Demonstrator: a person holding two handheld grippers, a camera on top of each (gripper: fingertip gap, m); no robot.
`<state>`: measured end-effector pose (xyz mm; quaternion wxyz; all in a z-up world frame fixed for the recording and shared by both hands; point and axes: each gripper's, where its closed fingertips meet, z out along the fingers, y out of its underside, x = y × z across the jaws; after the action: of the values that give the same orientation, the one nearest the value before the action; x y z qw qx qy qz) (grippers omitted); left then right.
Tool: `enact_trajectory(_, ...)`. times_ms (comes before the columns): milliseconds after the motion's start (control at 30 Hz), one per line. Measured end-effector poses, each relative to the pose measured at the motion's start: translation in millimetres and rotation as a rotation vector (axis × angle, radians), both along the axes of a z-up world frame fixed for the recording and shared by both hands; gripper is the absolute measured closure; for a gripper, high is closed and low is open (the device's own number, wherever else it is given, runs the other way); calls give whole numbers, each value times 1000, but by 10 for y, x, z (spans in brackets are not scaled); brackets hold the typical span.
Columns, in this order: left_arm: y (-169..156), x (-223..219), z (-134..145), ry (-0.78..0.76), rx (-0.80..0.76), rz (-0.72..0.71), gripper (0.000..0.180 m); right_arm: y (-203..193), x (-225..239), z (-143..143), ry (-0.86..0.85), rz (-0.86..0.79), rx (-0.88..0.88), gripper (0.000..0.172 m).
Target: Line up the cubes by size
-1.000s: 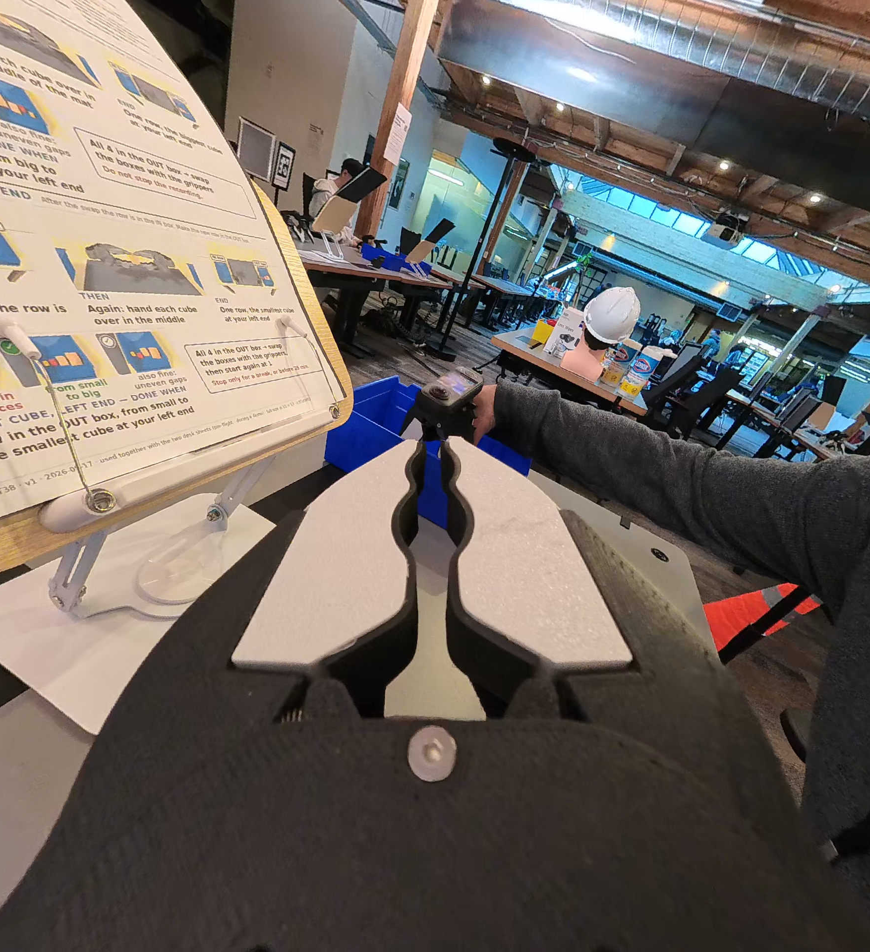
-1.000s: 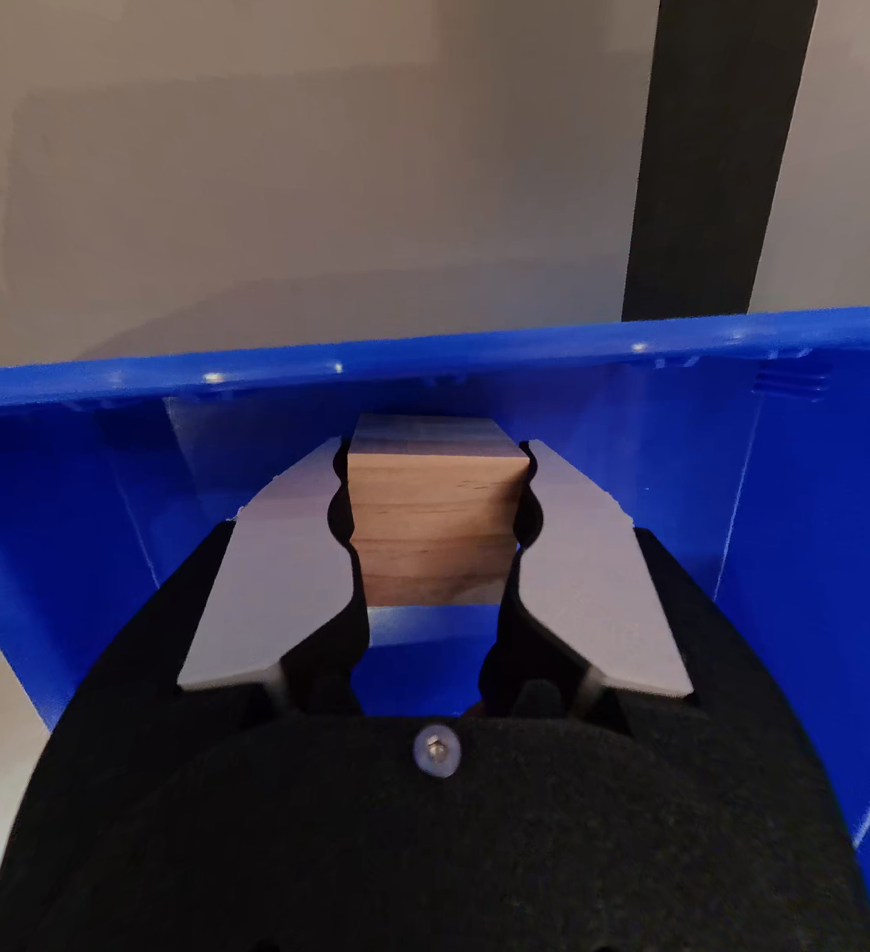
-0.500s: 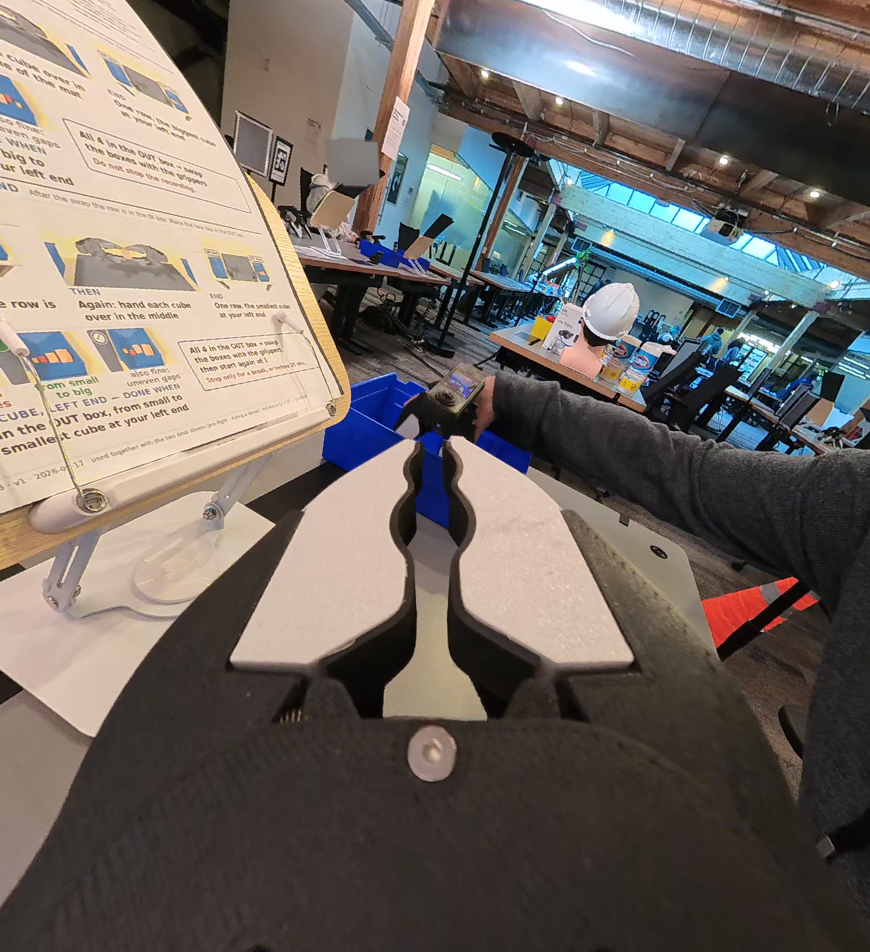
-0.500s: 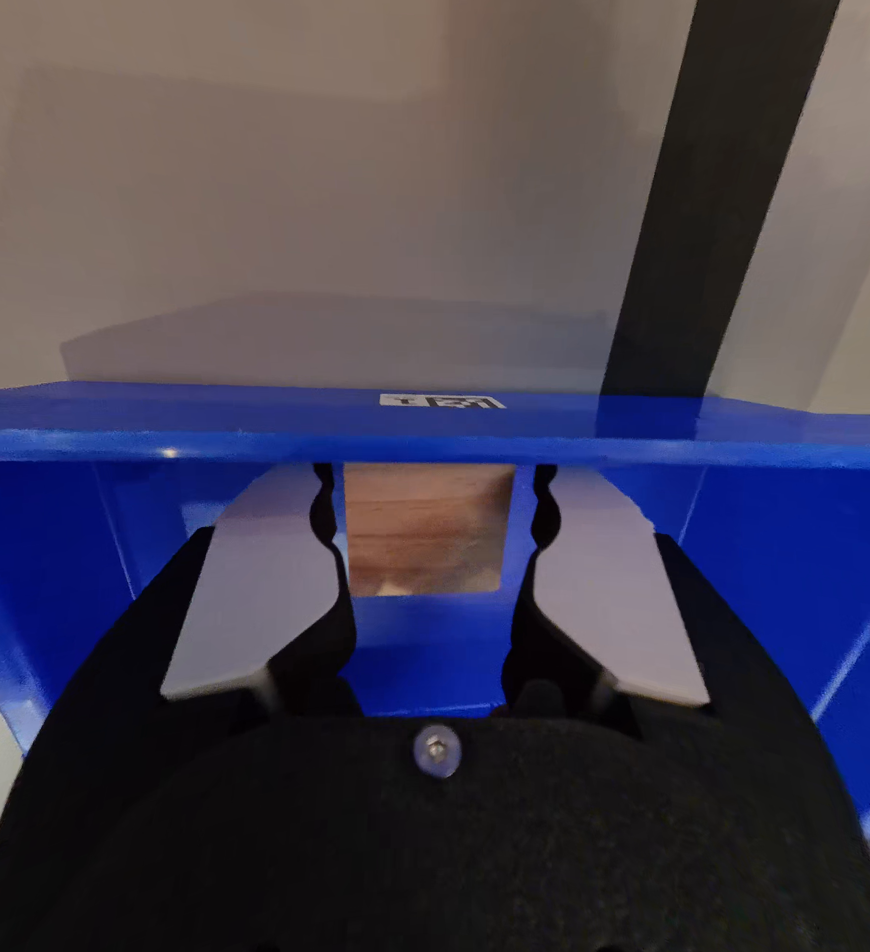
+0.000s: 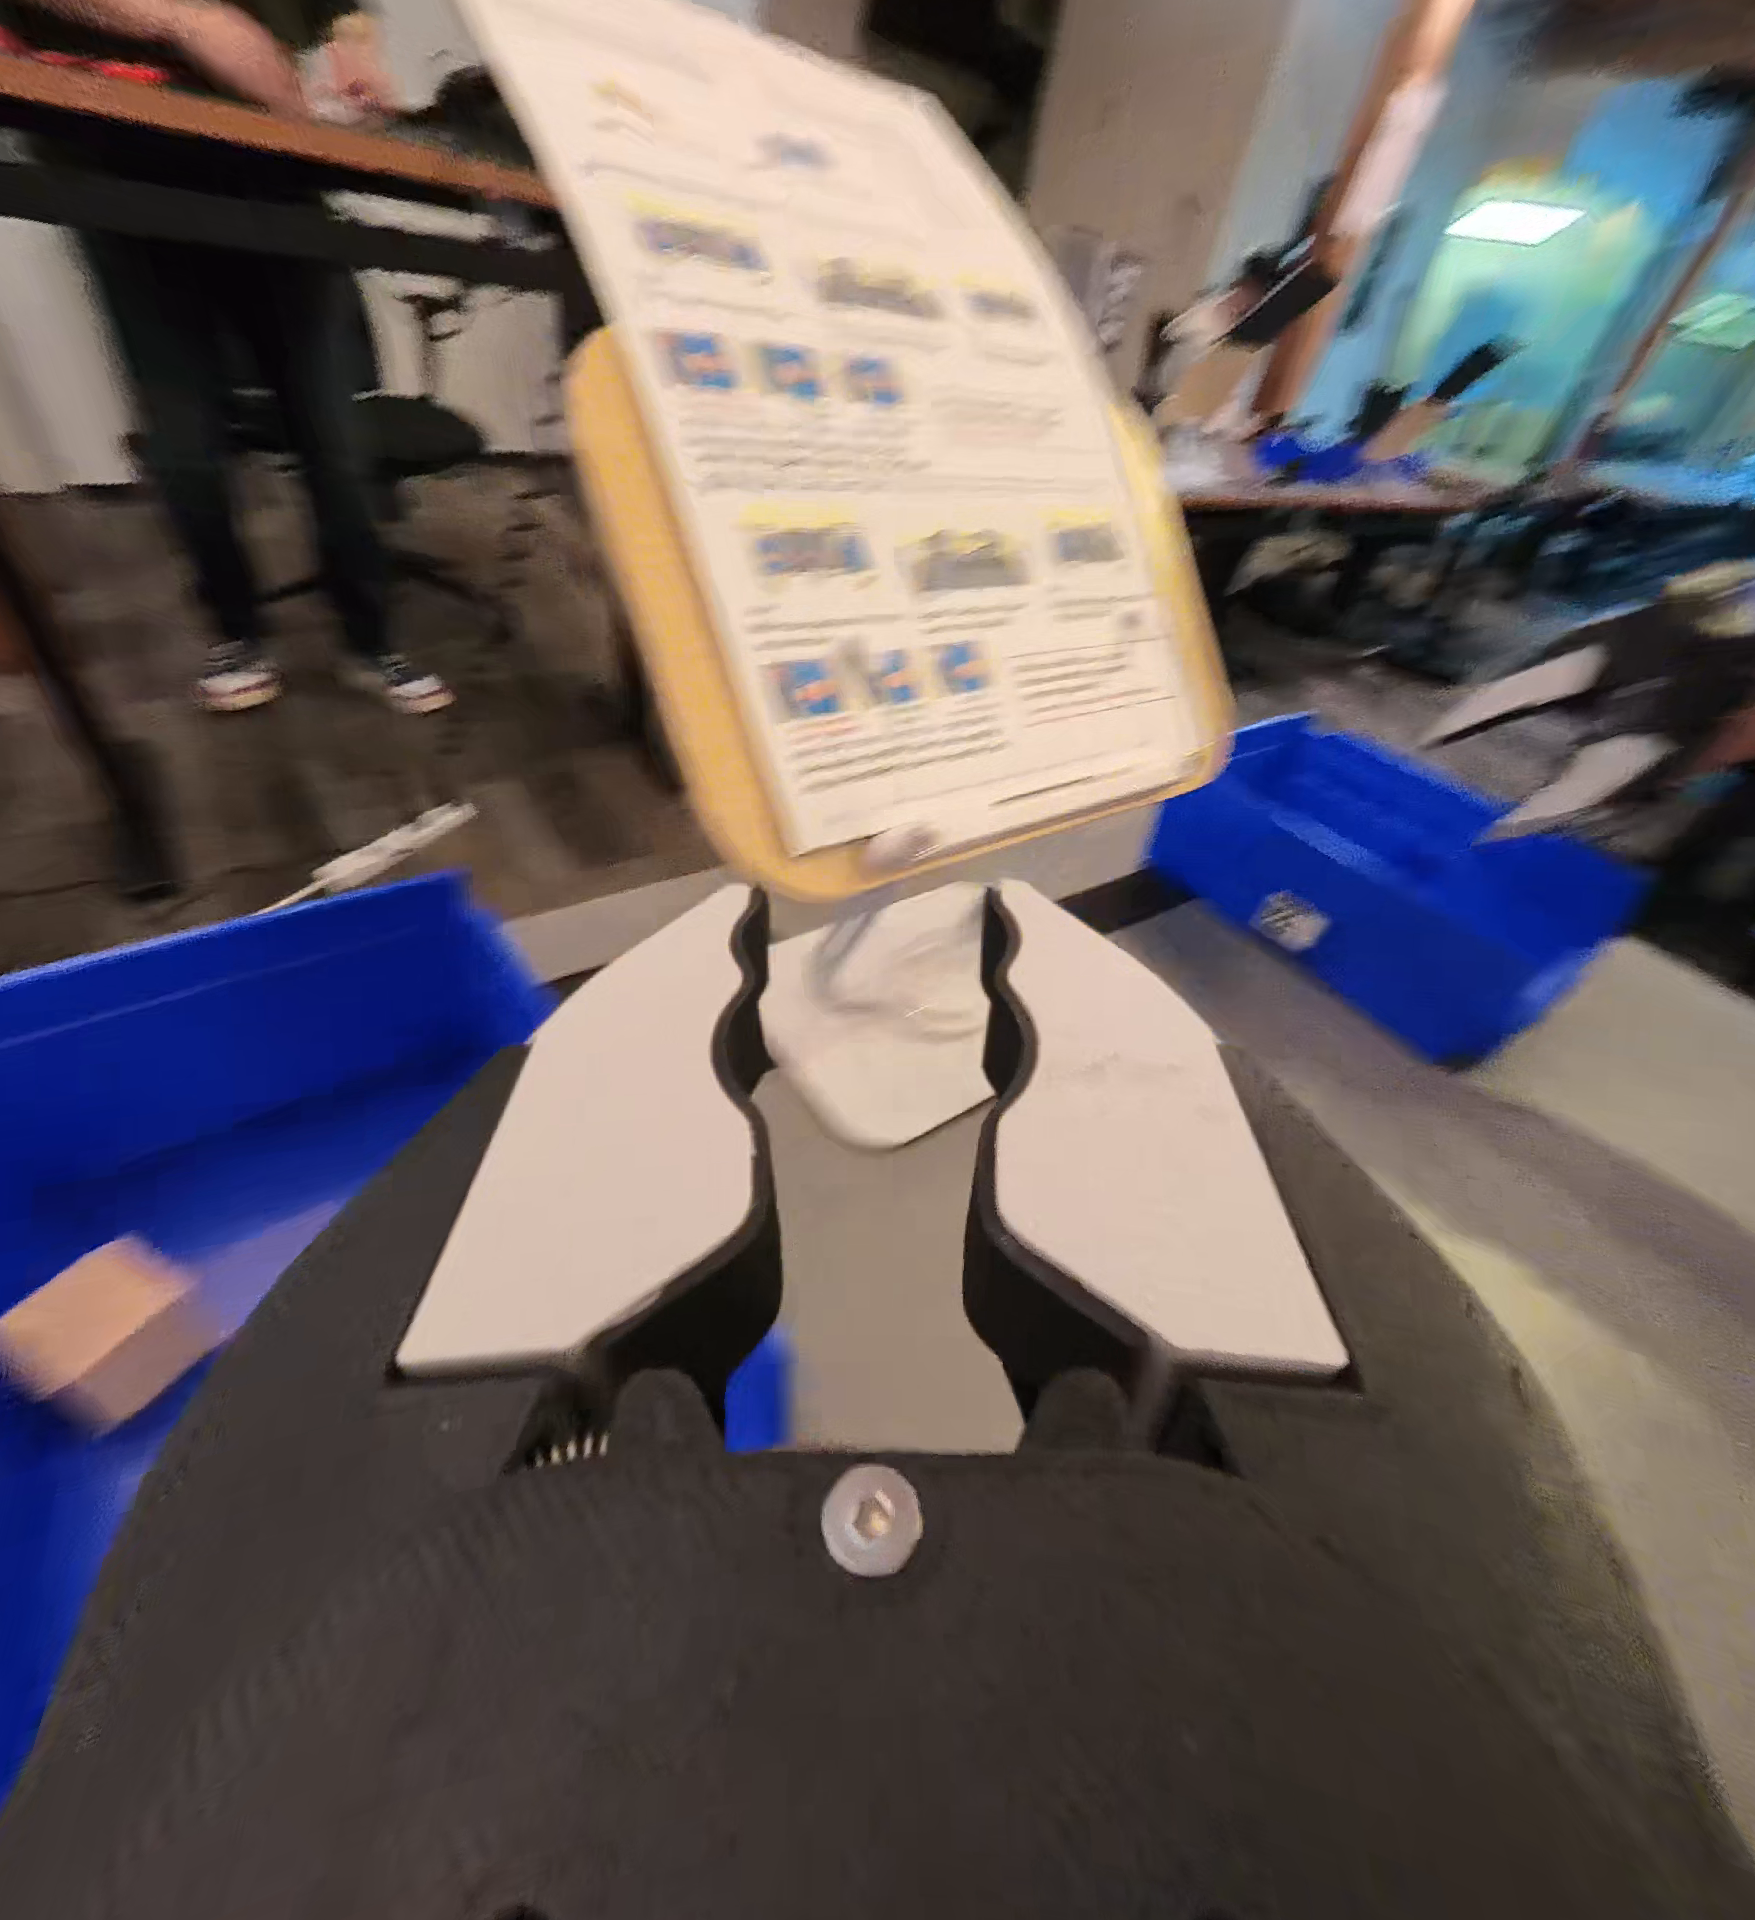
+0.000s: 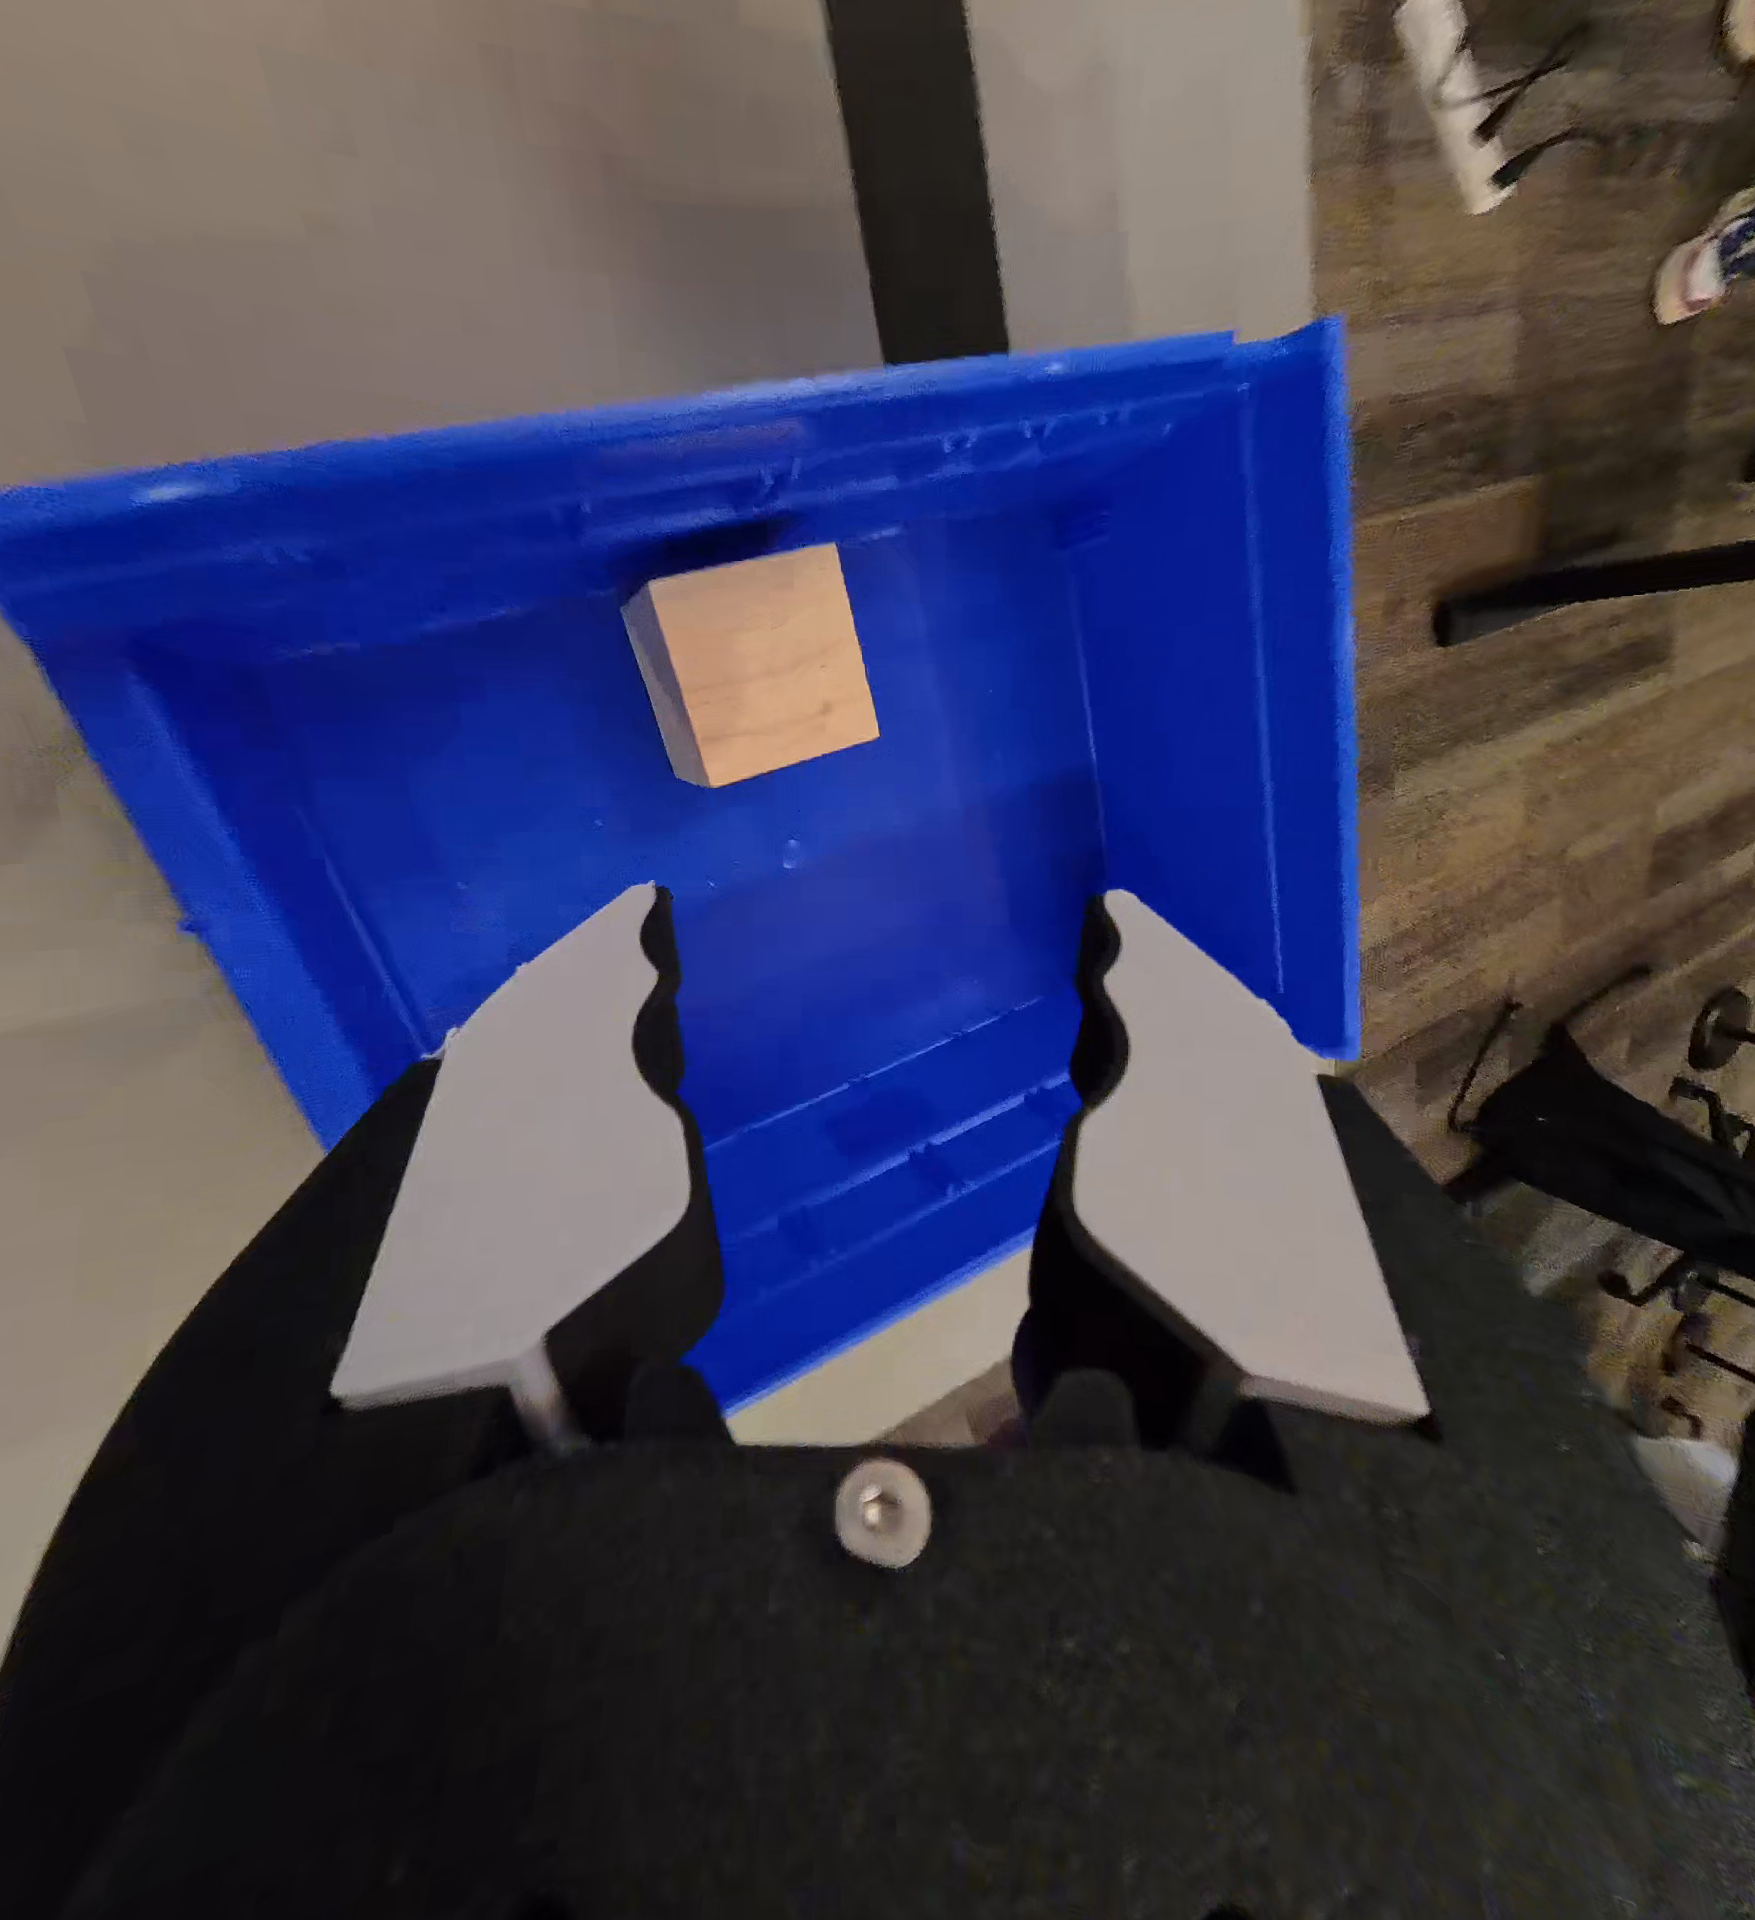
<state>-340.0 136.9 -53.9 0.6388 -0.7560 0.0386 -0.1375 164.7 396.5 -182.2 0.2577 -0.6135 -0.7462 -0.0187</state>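
Cube, right bin: one wooden cube (image 6: 764, 665) sits alone on the floor of a blue bin (image 6: 1216, 644), close against the far wall and turned a little askew to it.
Cube, left bin: a second wooden cube (image 5: 88, 1330) lies in another blue bin (image 5: 177, 1049) at the left, heavily blurred; its size beside the first cannot be judged.
Right tongs: the right tongs (image 6: 878, 904) hang above the bin, spread wide and bare, with the cube well clear ahead of the tips.
Left tongs: the left tongs (image 5: 868, 914) stand partly apart with nothing between them; only the base of the stand shows through the gap.
Step in hand (judged): fetching the next cube from the left bin for the row.
Method: slow the swing so the view steadies, square the pads to two flat faces of the cube, come down from above, and grip across the middle so it does not twist.
Hazard: the instruction sheet on its stand (image 5: 894, 499) rises just ahead; keep the approach clear of it.
Surroundings: grey worktop (image 5: 1475, 1195) carries both bins and the stand.
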Motion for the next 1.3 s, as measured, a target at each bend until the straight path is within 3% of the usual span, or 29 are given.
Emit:
enact_trajectory(100,-71,-628,-232,194,-132,205,131,-218,66,172,112,-35,5,102)
enact_trajectory(133,-69,-823,-356,243,-214,261,120,-276,77,215,136,-43,21,103)
enact_trajectory(200,10,-1097,-539,333,-298,310,115,-417,50,283,179,-44,49,103)
enact_trajectory(367,374,-1683,-1164,699,-539,204,107,-804,-103,358,214,19,94,105)
enact_trajectory(500,533,-1978,-1617,989,-775,-14,99,-1087,-220,438,228,82,95,107)
enact_trajectory(633,631,-2134,-1981,1068,-954,-161,105,-1258,-348,469,231,125,103,108)
enact_trajectory(800,655,-2329,-2327,1202,-1189,-222,114,-1378,-470,462,221,162,108,109)
enact_trajectory(933,620,-2347,-2525,1195,-1340,-260,118,-1409,-488,468,209,167,123,108)
enact_trajectory(1167,689,-2387,-2541,1207,-1346,-241,129,-1449,-465,444,203,169,136,109)
enact_trajectory(1300,757,-2269,-2300,1104,-1188,-165,130,-1541,-571,481,230,203,152,110)
